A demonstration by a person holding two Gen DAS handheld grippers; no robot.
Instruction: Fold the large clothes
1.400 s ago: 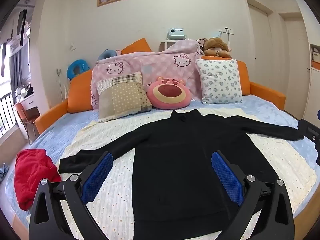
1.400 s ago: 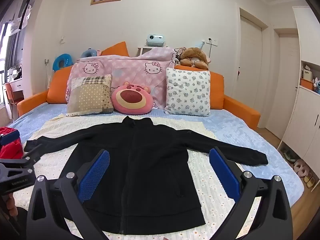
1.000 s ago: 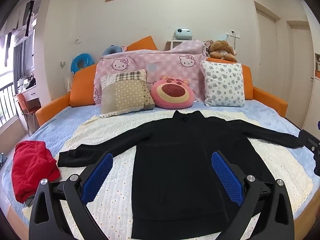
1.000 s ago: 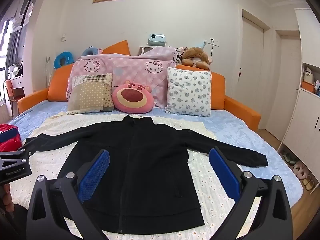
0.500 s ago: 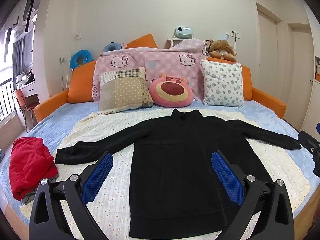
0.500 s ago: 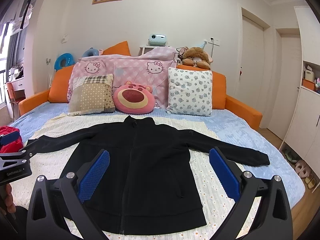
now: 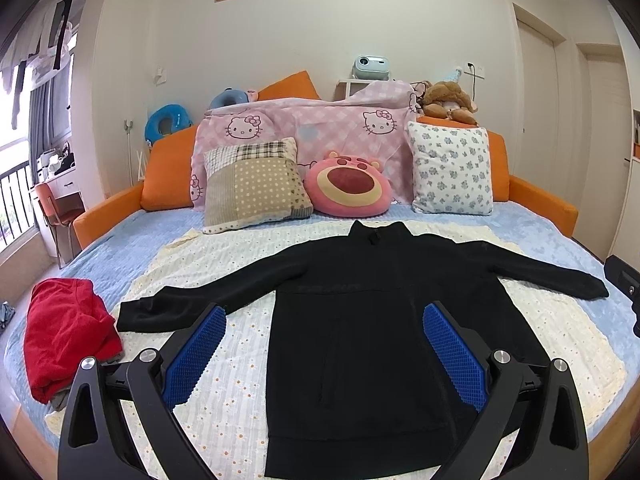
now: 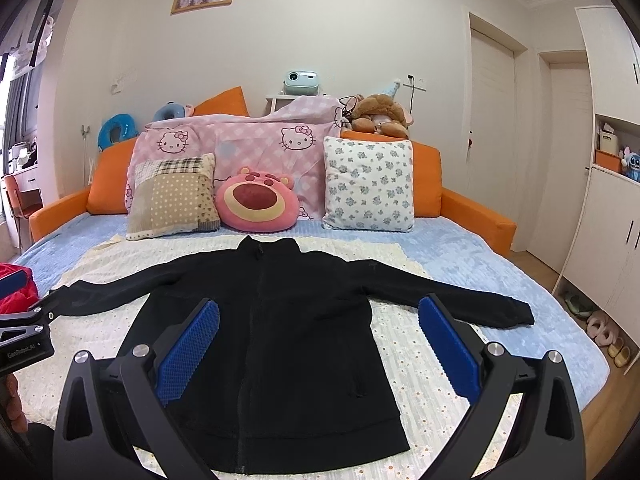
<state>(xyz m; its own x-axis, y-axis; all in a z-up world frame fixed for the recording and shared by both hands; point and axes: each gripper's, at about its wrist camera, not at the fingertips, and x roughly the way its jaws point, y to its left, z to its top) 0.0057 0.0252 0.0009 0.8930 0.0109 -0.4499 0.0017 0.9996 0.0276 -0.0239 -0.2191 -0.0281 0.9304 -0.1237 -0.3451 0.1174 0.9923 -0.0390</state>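
- the left gripper [image 7: 324,344] is hovering above the foot of a bed, its two blue-padded fingers [image 7: 195,356] spread wide and gripping nothing.
- the right gripper [image 8: 318,344] is hovering beside it in the same way, its blue pads [image 8: 450,350] apart and nothing between them.
- a black jacket [image 7: 372,344] is lying flat on a cream dotted blanket [image 7: 224,256], front up, collar pointing toward the pillows and hem toward the cameras.
- both sleeves are stretching straight out to the sides; the left sleeve cuff [image 7: 132,316] is ending near a crumpled red garment [image 7: 64,336] at the bed's left edge.
- in the right wrist view the jacket [image 8: 280,332] is showing a zip running down its middle, and the right cuff [image 8: 516,314] is resting on the blue bedspread [image 8: 460,252].
- part of the left tool's black body is showing at the left edge of the right wrist view, with a fingertip of the person's hand [image 8: 14,404] just below it.
- at the head of the bed, a patchwork cushion [image 7: 252,184], a round pink bear cushion [image 7: 348,190] and a white floral cushion [image 7: 450,170] are leaning against a pink cartoon-cat quilt [image 7: 312,128].
- a brown plush toy [image 7: 444,100] is sitting on the orange headboard [image 7: 168,168], and a small projector [image 7: 370,66] is standing on a shelf behind it.
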